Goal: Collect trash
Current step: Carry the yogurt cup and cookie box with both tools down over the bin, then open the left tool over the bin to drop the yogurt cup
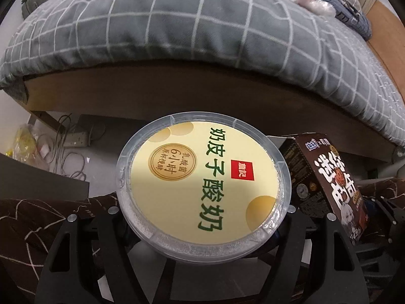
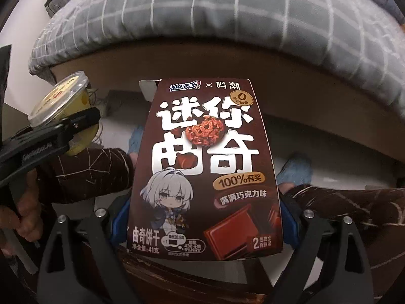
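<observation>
Between each claw's fingers: yogurt cup (image 1: 202, 187) left, cookie box (image 2: 205, 167) right.

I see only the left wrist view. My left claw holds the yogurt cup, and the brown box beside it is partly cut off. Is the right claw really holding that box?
Observer: Yes. In the right wrist view the cookie box stands upright between the right claw fingers, gripped at its lower sides.
Operator: Is the box open or closed?
Observer: A grey flap sticks up at its top left corner, so the top looks opened.
Operator: How does my left claw grip the cup?
Observer: The left claw clamps the yellow side of the yogurt cup, below the clear lid.
Operator: Anything on the floor ahead?
Observer: Blue slippers lie below the bed, behind the box.
</observation>
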Tool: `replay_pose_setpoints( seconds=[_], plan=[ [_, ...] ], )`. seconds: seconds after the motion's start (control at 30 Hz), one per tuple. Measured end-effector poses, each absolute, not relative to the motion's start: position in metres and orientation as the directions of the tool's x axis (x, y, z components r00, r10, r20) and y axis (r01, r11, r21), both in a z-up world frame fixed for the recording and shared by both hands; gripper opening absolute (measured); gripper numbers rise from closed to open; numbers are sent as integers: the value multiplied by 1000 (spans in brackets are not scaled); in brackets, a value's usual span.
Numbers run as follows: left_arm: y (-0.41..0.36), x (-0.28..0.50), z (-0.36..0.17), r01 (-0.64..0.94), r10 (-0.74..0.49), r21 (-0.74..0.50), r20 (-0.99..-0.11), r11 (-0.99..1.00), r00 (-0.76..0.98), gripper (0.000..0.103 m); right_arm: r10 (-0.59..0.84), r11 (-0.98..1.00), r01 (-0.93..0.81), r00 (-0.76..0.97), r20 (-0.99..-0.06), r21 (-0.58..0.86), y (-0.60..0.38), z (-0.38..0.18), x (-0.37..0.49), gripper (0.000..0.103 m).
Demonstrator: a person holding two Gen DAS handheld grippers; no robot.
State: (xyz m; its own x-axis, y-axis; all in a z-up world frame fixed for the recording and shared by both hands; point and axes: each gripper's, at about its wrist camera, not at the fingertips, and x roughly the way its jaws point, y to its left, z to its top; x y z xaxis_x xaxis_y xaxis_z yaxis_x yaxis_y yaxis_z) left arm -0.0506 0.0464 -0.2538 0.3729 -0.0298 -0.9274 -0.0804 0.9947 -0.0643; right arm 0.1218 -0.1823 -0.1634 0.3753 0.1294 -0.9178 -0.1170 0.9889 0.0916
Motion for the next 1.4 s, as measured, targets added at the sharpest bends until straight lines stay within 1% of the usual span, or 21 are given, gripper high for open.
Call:
replay_pose_setpoints(
  seconds=[0.33, 0.47, 0.5, 0.53, 0.57, 0.67, 0.8, 1.0, 1.1, 1.4],
  plan=[
    [49, -43, -265, -92, -25, -60, -941, 994, 339, 72, 93, 991, -123, 328, -940, 55, -181, -164, 206, 88],
    [44, -39, -264, -100, -23, -59, -945, 993, 325, 72, 117, 991, -90, 287, -951, 95, -185, -174, 224, 89],
    [45, -39, -264, -101, -20, -56, -945, 993, 325, 72, 128, 991, -82, 276, -953, 109, -187, -177, 224, 90],
    [45, -39, -265, -103, -19, -55, -946, 993, 323, 72, 132, 990, -77, 280, -951, 115, -188, -178, 223, 93],
    [45, -38, -266, -104, -19, -55, -948, 993, 319, 72, 123, 992, -72, 293, -948, 106, -189, -178, 221, 94],
    [44, -37, -269, -101, -18, -51, -951, 994, 308, 72, 80, 996, -66, 336, -938, 61, -189, -174, 214, 94],
    [38, -33, -274, -82, -21, -48, -953, 995, 301, 72, 70, 997, -58, 387, -919, 51, -196, -162, 199, 95],
    [5, -24, -289, 0, -46, -48, -963, 999, 267, 72, -11, 1000, -2, 474, -880, -13, -218, -146, 171, 95],
    [-15, -20, -296, 41, -35, -25, -965, 999, 260, 72, -48, 999, 43, 503, -863, -30, -238, -145, 156, 95],
    [-58, -14, -313, 109, -61, -40, -978, 993, 199, 72, -78, 986, 164, 518, -852, 9, -286, -155, 128, 95]
  ],
)
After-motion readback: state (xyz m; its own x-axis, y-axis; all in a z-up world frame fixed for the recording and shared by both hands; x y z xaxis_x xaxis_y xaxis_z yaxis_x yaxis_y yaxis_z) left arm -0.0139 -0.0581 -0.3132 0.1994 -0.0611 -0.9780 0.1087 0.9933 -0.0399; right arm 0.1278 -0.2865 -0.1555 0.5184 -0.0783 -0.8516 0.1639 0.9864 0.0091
